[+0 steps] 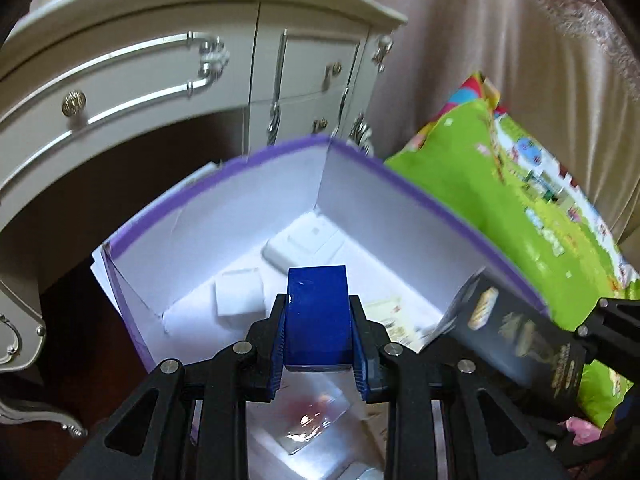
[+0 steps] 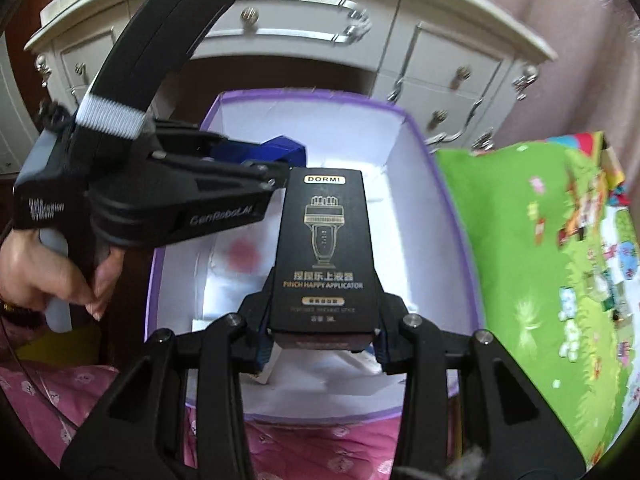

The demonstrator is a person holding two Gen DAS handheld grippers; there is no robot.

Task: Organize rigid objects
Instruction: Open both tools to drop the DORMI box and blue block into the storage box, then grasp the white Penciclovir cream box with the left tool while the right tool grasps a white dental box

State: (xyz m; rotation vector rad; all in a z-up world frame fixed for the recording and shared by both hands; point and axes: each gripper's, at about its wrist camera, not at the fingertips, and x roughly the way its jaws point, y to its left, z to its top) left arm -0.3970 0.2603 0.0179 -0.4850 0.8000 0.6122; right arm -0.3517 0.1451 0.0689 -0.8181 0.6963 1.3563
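Gripped between right gripper pads: black rectangular carton, long axis pointing far, above purple-rimmed white box; left gripper pinching blue block alongside.

Blue box: solid deep blue, glossy. Black box: black with gold lettering and a gold line drawing of an applicator. Storage box: purple rim and outer wall, white interior. White packets inside it are plain; one wrapper shows a red blot. Mat: bright green with multicoloured cartoon print. Dresser: cream with silver trim and knobs. Curtain: beige. Cloth: pink, small floral print.
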